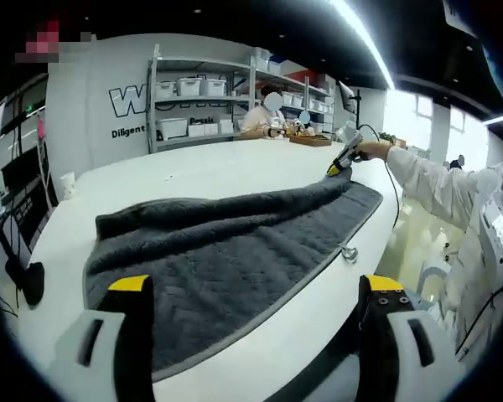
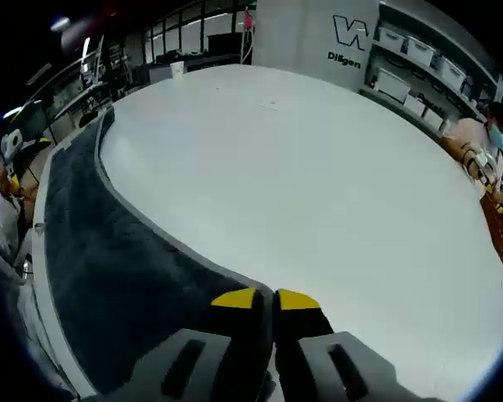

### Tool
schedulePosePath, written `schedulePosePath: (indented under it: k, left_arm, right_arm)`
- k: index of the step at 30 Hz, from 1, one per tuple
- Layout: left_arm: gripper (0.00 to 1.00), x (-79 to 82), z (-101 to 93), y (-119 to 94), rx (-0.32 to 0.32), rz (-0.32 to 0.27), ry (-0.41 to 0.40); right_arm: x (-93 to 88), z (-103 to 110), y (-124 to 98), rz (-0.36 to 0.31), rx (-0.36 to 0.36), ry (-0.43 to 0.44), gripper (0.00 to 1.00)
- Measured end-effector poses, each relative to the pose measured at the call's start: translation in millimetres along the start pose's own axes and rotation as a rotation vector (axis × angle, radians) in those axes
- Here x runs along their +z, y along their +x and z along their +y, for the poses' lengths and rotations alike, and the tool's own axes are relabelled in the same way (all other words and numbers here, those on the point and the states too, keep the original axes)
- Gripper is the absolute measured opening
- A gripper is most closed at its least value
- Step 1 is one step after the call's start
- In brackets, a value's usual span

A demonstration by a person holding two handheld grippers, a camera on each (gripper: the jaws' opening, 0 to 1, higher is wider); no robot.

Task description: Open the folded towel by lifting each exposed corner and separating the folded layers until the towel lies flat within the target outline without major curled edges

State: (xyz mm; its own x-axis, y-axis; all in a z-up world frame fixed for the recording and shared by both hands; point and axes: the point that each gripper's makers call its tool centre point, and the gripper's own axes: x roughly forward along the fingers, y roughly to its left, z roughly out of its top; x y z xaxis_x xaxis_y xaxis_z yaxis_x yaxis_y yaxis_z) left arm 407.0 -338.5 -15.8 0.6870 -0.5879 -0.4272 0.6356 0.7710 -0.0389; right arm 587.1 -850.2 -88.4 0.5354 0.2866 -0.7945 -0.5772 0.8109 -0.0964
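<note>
Grey towel overhangs worktop edge. Your right claw pinches far corner; left claw wide, empty. Hard pull drags towel off.

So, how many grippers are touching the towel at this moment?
1: the right gripper pinches the towel's far corner. The left gripper hovers open over the near edge.

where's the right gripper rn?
In the left gripper view, the right gripper is at the grey towel's far right corner, fingers shut on it, near the white table's edge.
</note>
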Motion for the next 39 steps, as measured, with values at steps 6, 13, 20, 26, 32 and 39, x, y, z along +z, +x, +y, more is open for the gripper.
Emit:
schedulePosePath:
  k: [6, 13, 20, 26, 32, 39]
  left_arm:
    - [0.99, 0.5, -4.9, -2.2, -0.009, -0.005, -0.001]
    - [0.99, -1.3, -9.7, -2.5, -0.018, -0.01, -0.011]
    - [0.99, -3.4, -6.4, -3.3, -0.005, -0.009, -0.023]
    - [0.99, -7.3, -6.3, 0.1, -0.006, -0.005, -0.034]
    - [0.99, -9.5, -11.0, 2.2, -0.017, -0.004, -0.039]
    - [0.99, -11.6, -11.6, 2.1, -0.019, -0.005, -0.052]
  right_arm:
    - [5.3, 4.9, -7.7, -0.023, 0.004, -0.011, 0.0]
    - [42.5, -29.3, -20.9, -0.174, -0.154, 0.002, 0.0]
    - [73.9, -62.9, -21.2, -0.267, -0.292, 0.045, 0.0]
    - [86.3, -84.0, -0.6, -0.265, -0.372, 0.054, 0.0]
    - [79.7, -95.5, 24.6, -0.22, -0.409, 0.048, 0.0]
    - [57.1, -104.8, 45.6, -0.177, -0.436, 0.077, 0.0]
